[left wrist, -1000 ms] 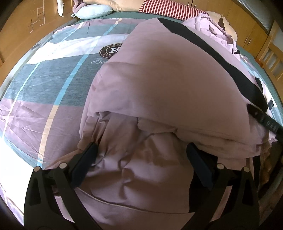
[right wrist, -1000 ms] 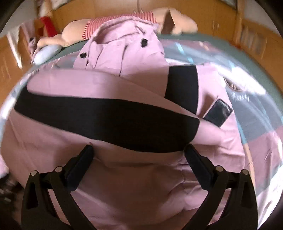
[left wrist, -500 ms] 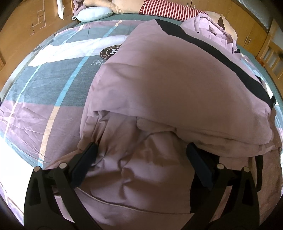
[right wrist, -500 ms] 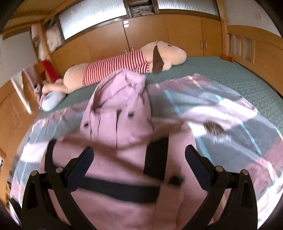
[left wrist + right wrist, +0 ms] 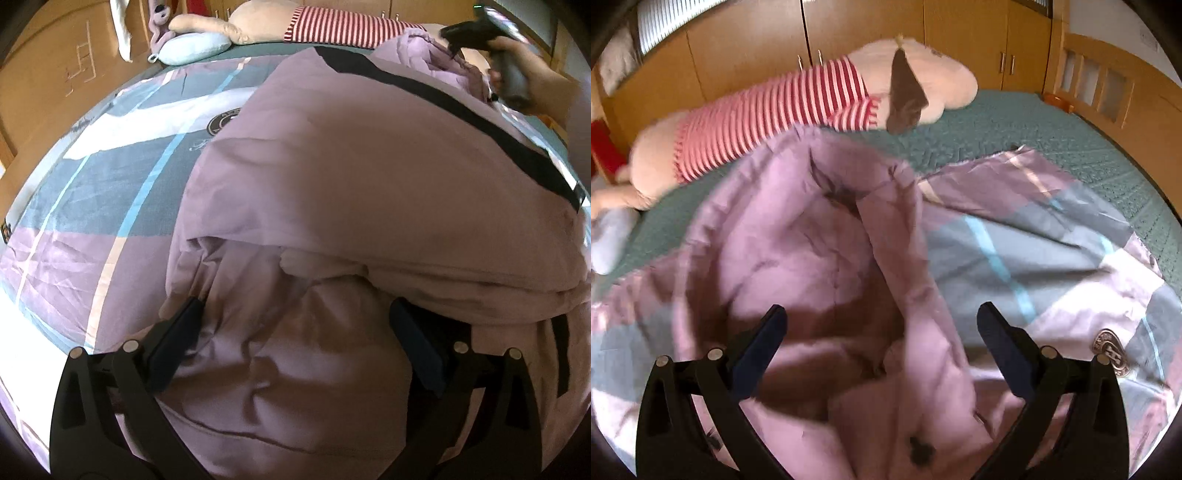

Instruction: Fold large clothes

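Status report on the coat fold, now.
Left gripper open, low over the pink coat. Right gripper open above the coat's hood end. Coat partly folded on the bedsheet. Stuffed toy lies beyond, not in the way.

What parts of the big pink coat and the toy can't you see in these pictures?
- Pink coat, left wrist view: its underside and lower hem are hidden by its own folded layers and cut off at the bottom edge.
- Coat hood, right wrist view: blurred, so seams and buttons are unclear.
- Striped plush toy, right wrist view: its legs run off the left edge.
- Right hand-held gripper, left wrist view: too blurred to tell the jaws.
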{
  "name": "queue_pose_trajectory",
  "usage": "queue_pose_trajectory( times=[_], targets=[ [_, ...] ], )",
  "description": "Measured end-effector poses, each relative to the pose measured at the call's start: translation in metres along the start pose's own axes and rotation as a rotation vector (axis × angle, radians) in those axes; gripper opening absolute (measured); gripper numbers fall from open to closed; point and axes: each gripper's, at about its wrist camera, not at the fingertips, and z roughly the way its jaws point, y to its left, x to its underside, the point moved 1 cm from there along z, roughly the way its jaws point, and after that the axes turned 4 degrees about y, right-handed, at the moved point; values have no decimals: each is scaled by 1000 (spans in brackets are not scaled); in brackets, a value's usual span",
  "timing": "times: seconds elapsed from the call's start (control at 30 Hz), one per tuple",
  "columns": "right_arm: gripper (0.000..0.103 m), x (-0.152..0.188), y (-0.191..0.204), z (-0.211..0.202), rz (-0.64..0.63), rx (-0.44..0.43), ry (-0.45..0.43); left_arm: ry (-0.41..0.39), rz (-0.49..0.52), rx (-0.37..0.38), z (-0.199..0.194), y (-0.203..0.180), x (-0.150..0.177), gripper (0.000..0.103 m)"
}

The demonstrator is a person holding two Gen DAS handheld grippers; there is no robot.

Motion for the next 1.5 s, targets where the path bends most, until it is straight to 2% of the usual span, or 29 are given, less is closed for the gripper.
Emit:
queue_pose_trajectory(
  times=[0.03, 0.07, 0.1, 0.13, 0.23, 0.3, 0.4, 0.5, 0.57, 0.63, 0.67, 0.8, 0.83, 0.9, 0.93, 0.97, 1.0, 1.1, 1.13, 1.23, 1.3, 1.37, 1.47, 1.5],
  targets=[
    [58, 2, 7, 7, -32, 44, 14, -1, 0, 5, 0, 1, 0, 101],
    [33, 2, 11, 9, -58, 87, 10, -3, -3, 12, 0, 3, 1, 101],
    [22, 5, 13, 5, -82, 113, -10, -6, -5, 19, 0, 4, 1, 101],
    [8, 6, 12, -4, -91, 97, -37, -7, -5, 19, -1, 4, 1, 101],
    [5, 10, -4, -48, -63, -17, -138, -5, -3, 14, -2, 4, 2, 101],
    [4, 19, -11, -83, -92, -69, -216, -1, -2, 9, -1, 4, 2, 101],
    [4, 66, -25, -152, -223, -122, -372, 4, 1, -2, -1, 2, 1, 101],
    [4, 133, -61, -213, -294, -199, -455, 7, -2, -10, -1, 1, 1, 101],
    [4, 180, -106, -237, -226, -252, -427, 10, -4, -17, -1, 0, 0, 101],
    [4, 218, -147, -232, -148, -305, -294, 12, -5, -16, -1, 0, 0, 101],
    [0, 235, -162, -225, -140, -289, -240, 12, -7, -13, -1, 0, -1, 101],
    [0, 282, -217, -208, -116, -183, -66, 19, -23, 13, -6, 4, -1, 101],
    [1, 288, -228, -208, -100, -171, -37, 19, -33, 24, -10, 7, -1, 101],
    [28, 301, -251, -221, -37, -146, -53, 20, -89, 76, -24, 16, 0, 101],
    [67, 304, -255, -231, -8, -152, -87, 21, -126, 113, -32, 22, 2, 101],
    [82, 303, -254, -239, 5, -180, -119, 22, -154, 141, -37, 26, 4, 101],
    [89, 301, -247, -249, -1, -232, -153, 27, -194, 184, -44, 33, 8, 101],
    [95, 299, -191, -265, -147, -371, -159, 52, -289, 260, -53, 48, 12, 101],
    [99, 299, -169, -268, -199, -410, -157, 46, -296, 270, -56, 49, 10, 101],
    [100, 307, -111, -271, -310, -459, -139, 59, -248, 260, -51, 46, 5, 101],
    [100, 312, -76, -266, -356, -449, -116, 97, -201, 237, -42, 41, 6, 101],
    [100, 315, -48, -253, -413, -398, -94, 109, -197, 232, -38, 46, 6, 101],
    [99, 321, -24, -238, -477, -307, -83, 119, -238, 285, -42, 56, 3, 101],
    [94, 322, -22, -233, -484, -293, -75, 118, -257, 304, -44, 60, 3, 101]
  ],
)
